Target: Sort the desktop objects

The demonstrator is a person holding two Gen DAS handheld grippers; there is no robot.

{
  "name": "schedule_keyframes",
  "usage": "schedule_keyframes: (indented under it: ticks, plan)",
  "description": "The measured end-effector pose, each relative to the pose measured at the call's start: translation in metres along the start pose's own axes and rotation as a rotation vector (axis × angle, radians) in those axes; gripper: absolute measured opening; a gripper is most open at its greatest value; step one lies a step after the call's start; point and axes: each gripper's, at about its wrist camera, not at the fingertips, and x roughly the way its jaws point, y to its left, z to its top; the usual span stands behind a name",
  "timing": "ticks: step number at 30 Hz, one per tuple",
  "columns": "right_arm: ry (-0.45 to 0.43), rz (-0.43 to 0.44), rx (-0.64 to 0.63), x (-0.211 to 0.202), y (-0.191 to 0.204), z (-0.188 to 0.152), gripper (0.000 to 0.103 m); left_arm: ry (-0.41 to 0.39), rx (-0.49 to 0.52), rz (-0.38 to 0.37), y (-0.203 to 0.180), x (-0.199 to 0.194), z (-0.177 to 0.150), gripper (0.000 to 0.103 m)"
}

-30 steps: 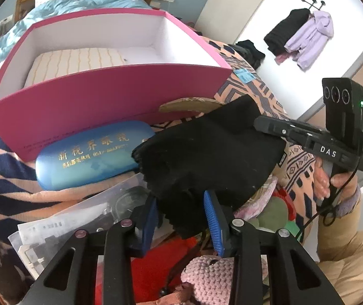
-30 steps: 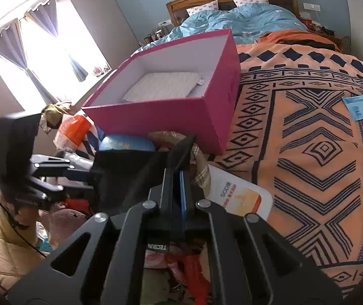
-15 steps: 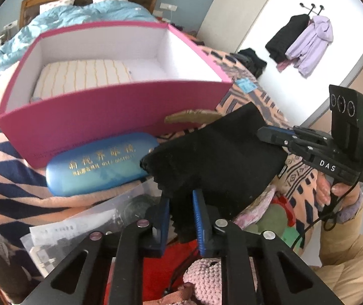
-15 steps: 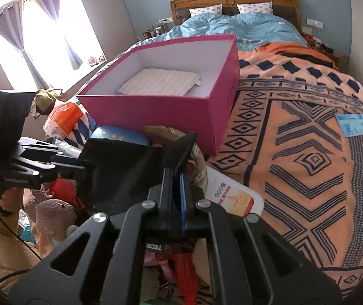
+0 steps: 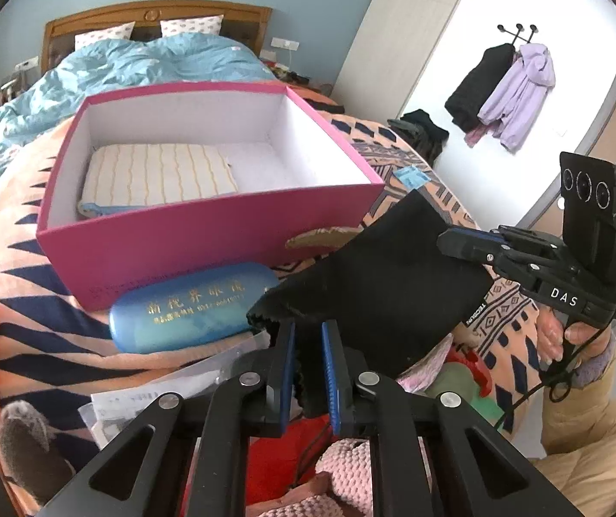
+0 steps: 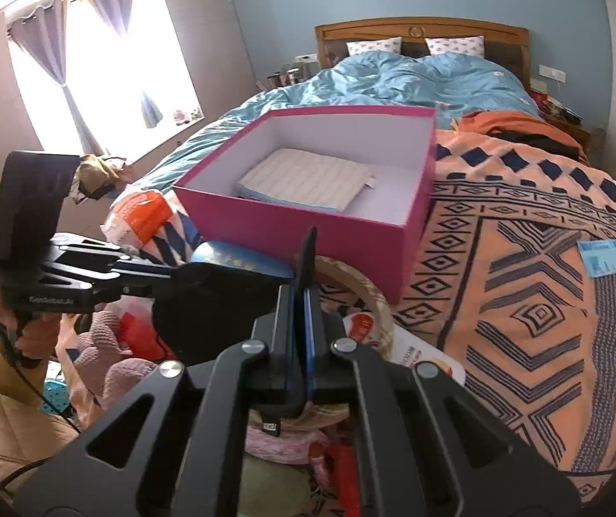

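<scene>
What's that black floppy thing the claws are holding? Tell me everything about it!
It is a black cloth, soft and matte, with a zigzag-cut edge and a small white-lettered tag near one side. It hangs in the air, stretched between both claws: the right claw is shut on one corner, and the left claw pinches its lower edge. It hangs in front of the pink box, partly hiding the blue glasses case.

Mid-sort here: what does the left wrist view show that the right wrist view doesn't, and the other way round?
Only the left wrist view: the right gripper from the side, shut on the black cloth, and jackets hanging on a wall hook.

Only the right wrist view: the left gripper from the side at the cloth's other end, the window, and a blue card on the blanket.

Both: the cloth, the pink box holding a striped pad, and the blue case.
</scene>
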Motion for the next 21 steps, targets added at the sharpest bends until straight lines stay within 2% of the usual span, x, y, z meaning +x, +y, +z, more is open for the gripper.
schedule_keyframes:
  ticks: [3, 4, 7, 10, 15, 21]
  plan:
    - [-0.005, 0.002, -0.004, -0.001, 0.002, 0.002, 0.005, 0.02, -0.007, -0.009, 0.002, 0.004, -0.001, 0.014]
    - [-0.002, -0.001, -0.005, 0.0, 0.002, 0.002, 0.005, 0.039, -0.017, -0.007, 0.003, 0.007, -0.002, 0.024]
    - [0.019, -0.008, 0.012, 0.004, -0.003, -0.001, 0.005, 0.086, -0.04, 0.039, 0.01, 0.019, -0.008, 0.043]
    - [0.043, -0.02, 0.034, 0.008, -0.01, -0.007, 0.005, 0.136, -0.054, -0.002, 0.014, 0.027, -0.014, 0.05]
    - [0.082, -0.024, 0.078, 0.016, -0.025, -0.019, 0.005, 0.143, -0.025, -0.049, 0.006, 0.032, -0.01, 0.069]
    - [0.1, 0.009, 0.118, 0.024, -0.03, -0.027, 0.006, 0.181, -0.046, -0.131, 0.0, 0.053, 0.001, 0.071]
